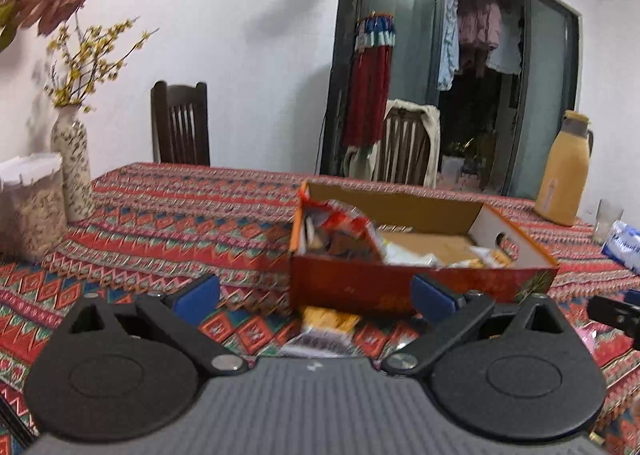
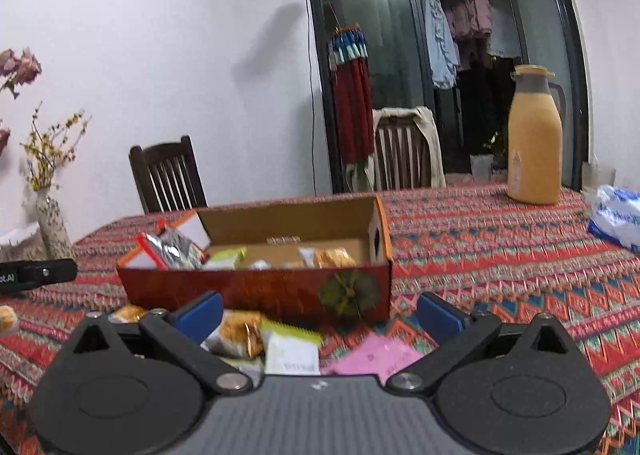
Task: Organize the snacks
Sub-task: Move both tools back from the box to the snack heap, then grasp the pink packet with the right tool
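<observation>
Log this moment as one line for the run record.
left tool: open, empty | right tool: open, empty | box: partly filled | loose snack packets: on tablecloth before box

The box (image 2: 256,291) is cardboard: plain brown and matt inside, printed red and a little shiny outside. The table (image 2: 500,255) wears a woven cloth with a rough, matt look. One snack packet (image 2: 176,249) in the box is crinkly silver foil that shines. The packet (image 2: 236,333) on the cloth by the box's front wall is glossy plastic wrap. A pink sheet (image 2: 376,355) looks like thin paper. The finger pads (image 2: 202,315) are blue, smooth and matt, on black matt plastic arms with shiny metal pins. The jug (image 2: 534,143) at the far edge is smooth yellow plastic. The chairs (image 2: 166,179) are dark wood. The vase (image 1: 74,163) looks like glazed pottery.
</observation>
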Tool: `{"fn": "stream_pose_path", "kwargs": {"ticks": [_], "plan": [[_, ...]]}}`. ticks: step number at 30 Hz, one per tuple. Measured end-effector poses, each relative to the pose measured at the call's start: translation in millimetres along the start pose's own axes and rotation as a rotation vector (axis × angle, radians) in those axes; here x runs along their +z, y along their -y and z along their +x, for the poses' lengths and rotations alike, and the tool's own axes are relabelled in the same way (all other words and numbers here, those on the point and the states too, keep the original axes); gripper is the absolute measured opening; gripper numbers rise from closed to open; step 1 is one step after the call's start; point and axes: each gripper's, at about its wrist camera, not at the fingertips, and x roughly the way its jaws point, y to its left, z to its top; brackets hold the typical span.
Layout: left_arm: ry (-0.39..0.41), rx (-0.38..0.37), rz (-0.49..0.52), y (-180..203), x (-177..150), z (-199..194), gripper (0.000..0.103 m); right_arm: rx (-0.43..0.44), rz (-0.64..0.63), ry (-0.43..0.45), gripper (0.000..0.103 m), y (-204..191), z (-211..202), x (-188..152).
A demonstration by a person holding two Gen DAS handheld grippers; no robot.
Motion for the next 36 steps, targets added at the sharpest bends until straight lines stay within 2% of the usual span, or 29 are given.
{"fn": "stream_pose_path", "kwargs": {"ticks": [5, 12, 19, 29, 36], "plan": [[-0.028, 0.016, -0.042, -11.4, -5.5, 15.7, 0.103, -0.021, 0.0, -0.035, 0.103, 5.3, 2.0, -10.3], [-0.064, 0.024, -0.053, -15.3, -17.6, 39.1, 0.103, -0.032, 0.001, -0.051, 0.103, 9.1, 6.8, -11.1], [-0.07, 0.016, -0.083, -21.2, -20.0, 40.3, 0.103, -0.052, -0.01, -0.085, 0.103, 11.8, 17.4, -8.0], [-0.097, -0.008, -0.104, -23.4, -21.2, 43.5, 0.103, -0.134, -0.068, -0.234, 0.103, 27.0, 54.4, -11.5], [-0.102, -0.009, -0.109, -23.3, -20.9, 45.0, 0.103, -0.135, -0.173, -0.327, 0.103, 33.9, 74.0, -11.3]]}}
